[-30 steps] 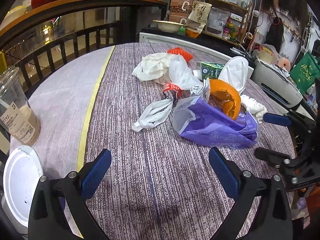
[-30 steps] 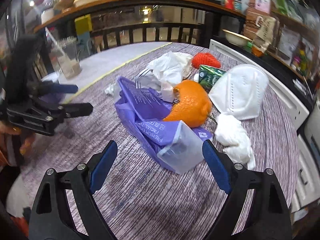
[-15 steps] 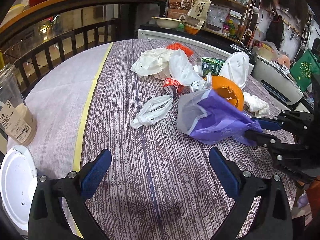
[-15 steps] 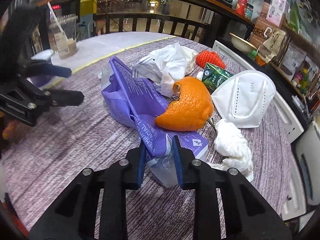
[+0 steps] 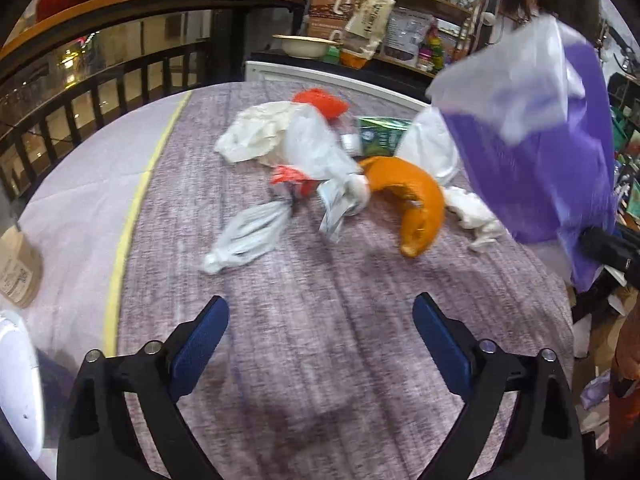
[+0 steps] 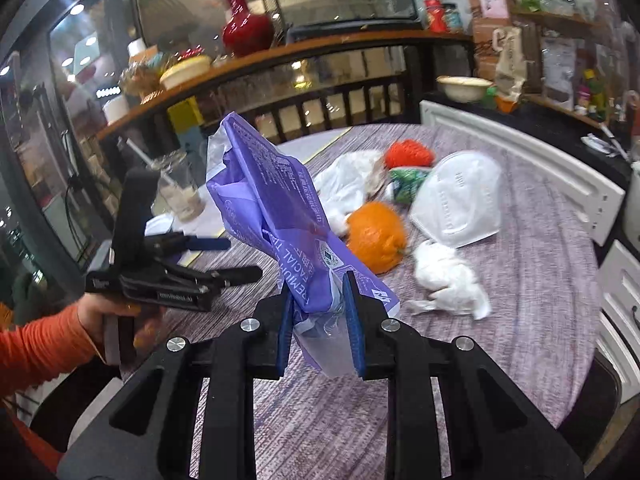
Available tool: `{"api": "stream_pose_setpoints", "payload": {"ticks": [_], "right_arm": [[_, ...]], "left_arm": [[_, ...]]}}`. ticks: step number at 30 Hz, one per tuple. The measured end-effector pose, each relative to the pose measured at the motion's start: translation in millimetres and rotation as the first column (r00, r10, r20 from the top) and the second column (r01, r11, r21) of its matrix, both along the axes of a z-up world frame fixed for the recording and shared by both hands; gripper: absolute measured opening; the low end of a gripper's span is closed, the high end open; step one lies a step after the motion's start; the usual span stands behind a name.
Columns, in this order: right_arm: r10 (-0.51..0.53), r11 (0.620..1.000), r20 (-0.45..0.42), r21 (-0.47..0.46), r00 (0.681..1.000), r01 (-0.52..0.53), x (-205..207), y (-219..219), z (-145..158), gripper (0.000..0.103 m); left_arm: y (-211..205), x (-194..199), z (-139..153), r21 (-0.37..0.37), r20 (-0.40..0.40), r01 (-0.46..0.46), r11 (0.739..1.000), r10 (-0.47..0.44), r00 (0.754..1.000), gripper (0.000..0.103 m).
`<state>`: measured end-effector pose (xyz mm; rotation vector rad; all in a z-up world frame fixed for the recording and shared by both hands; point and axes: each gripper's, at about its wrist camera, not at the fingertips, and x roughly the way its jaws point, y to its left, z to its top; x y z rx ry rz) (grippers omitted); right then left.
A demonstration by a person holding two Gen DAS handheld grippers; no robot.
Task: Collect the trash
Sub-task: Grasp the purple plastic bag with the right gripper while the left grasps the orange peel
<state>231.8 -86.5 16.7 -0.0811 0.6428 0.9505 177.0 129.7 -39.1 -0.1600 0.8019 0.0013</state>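
Your right tongs pinch the purple wrapper, lifted off the table. Your left tongs (closing, nothing between them) hover short of the peel.

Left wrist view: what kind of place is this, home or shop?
Probably a café or small shop, not certain. A round table stands by a railing with a lit hall beyond. Stocked shelves line the back wall, and a labelled takeaway cup sits at the table's edge.
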Motion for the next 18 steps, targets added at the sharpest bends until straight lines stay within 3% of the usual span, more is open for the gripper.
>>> {"api": "stream_pose_setpoints", "payload": {"ticks": [4, 10, 14, 18], "right_arm": [[-0.075, 0.997, 0.031, 0.028, 0.997, 0.074, -4, -26, 9, 0.024], [-0.161, 0.986, 0.012, 0.054, 0.987, 0.160, 2, -58, 4, 0.024], [-0.194, 0.979, -0.016, 0.057, 0.981, 0.195, 2, -74, -4, 0.024], [-0.221, 0.973, -0.037, 0.064, 0.975, 0.223, 0, -87, -10, 0.024]], "left_arm": [[-28, 13, 2, -0.001, 0.012, 0.058, 0.998, -0.058, 0.998, 0.077], [-64, 41, 10, 0.032, 0.023, 0.119, 0.992, -0.120, 0.993, 0.071], [-70, 71, 8, 0.016, -0.015, 0.111, 0.994, -0.111, 0.994, 0.065], [-73, 97, -5, 0.053, -0.078, 0.093, 0.994, -0.088, 0.993, 0.060]]}}
